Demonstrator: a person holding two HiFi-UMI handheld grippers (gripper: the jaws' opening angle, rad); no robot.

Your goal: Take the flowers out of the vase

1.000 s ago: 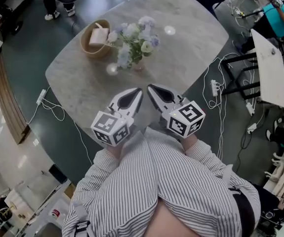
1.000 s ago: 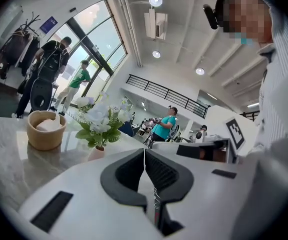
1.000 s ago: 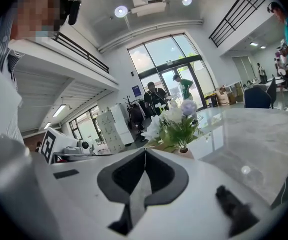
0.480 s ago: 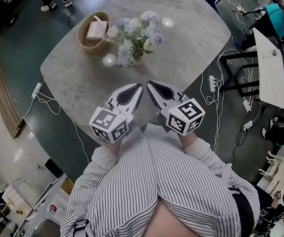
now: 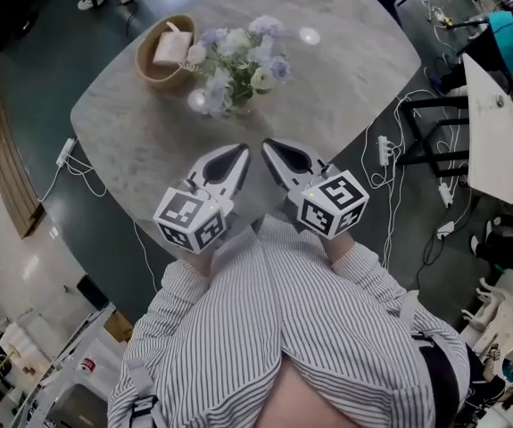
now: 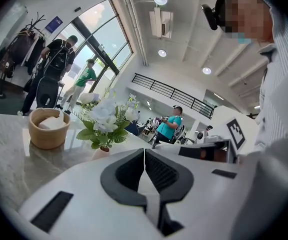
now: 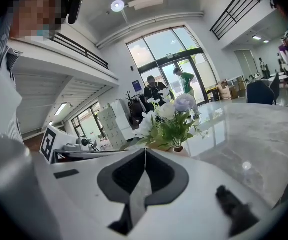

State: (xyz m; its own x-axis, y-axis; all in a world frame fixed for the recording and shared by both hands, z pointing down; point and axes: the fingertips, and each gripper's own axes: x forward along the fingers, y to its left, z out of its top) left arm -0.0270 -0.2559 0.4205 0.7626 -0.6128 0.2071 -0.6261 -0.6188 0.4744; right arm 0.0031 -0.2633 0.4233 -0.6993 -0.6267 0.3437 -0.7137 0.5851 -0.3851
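**Nothing picked up yet**

Head view: The left gripper (image 5: 243, 151) and the right gripper (image 5: 268, 144) are held close to the person's striped shirt. Their tips are side by side and nearly touching. Since a second ago they have hardly been moved. Only the picture has slid a little, so the table (image 5: 345, 87) now sits a bit higher up. The flowers (image 5: 234, 61) are found out in front of both tips, well apart from them. They are standing up just as they were before. A wooden bowl (image 5: 145, 68) is seen past the flowers, off to the left gripper's side.

Left gripper view: The jaws are pressed together and nothing is caught between them. The flowers (image 6: 106, 119) are seen ahead of the tips and a bit to the left. They are still stuck in the small vase (image 6: 101, 153).

Right gripper view: The jaws are pressed together here too, and nothing is pinched. The flowers (image 7: 169, 116) are seen ahead of the tips and a little to the right.

So it can be judged that the job has not been started. A gripper will likely have to be opened and pushed forward to the stems.
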